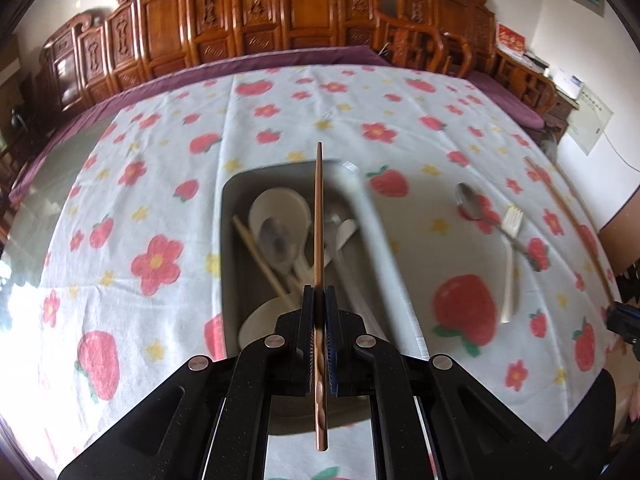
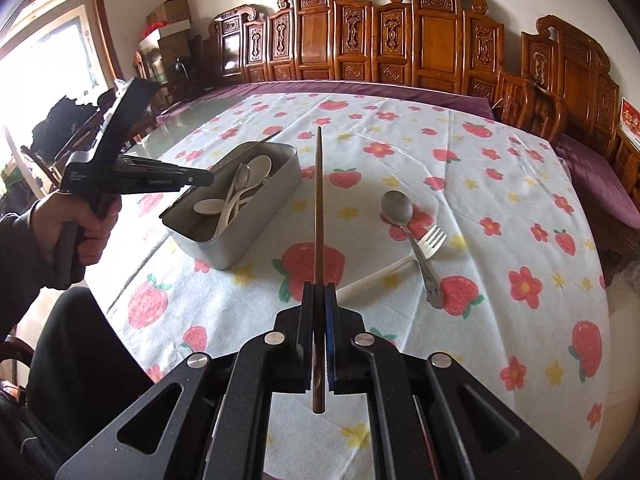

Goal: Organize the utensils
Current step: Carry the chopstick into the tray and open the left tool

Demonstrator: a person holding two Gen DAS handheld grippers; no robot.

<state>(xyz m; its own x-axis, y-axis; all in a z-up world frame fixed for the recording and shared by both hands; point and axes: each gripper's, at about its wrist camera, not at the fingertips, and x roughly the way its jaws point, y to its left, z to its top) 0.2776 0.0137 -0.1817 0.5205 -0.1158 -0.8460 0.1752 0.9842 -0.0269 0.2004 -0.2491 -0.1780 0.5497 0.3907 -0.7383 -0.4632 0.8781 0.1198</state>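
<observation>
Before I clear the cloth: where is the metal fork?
In the right wrist view the metal fork lies right of the tray, on the tablecloth, crossing a white spoon's handle, beside the metal spoon.

I see the desk (image 2: pixel 192 116), a glass-topped one with a purple underlay showing at the far edge, mostly covered by a white cloth (image 2: pixel 500 184) printed with strawberries and red flowers. On the cloth stands a grey metal tin (image 2: pixel 256 236), open, with white spoons, a metal spoon and a chopstick inside (its contents are blurred in my left view). To its right on the cloth lie a metal spoon (image 2: pixel 397 207) and a metal fork (image 2: pixel 429 258), the fork crossing a white spoon handle (image 2: pixel 384 270). The spoon's bowl rests on a printed strawberry, well apart from the tin.
</observation>
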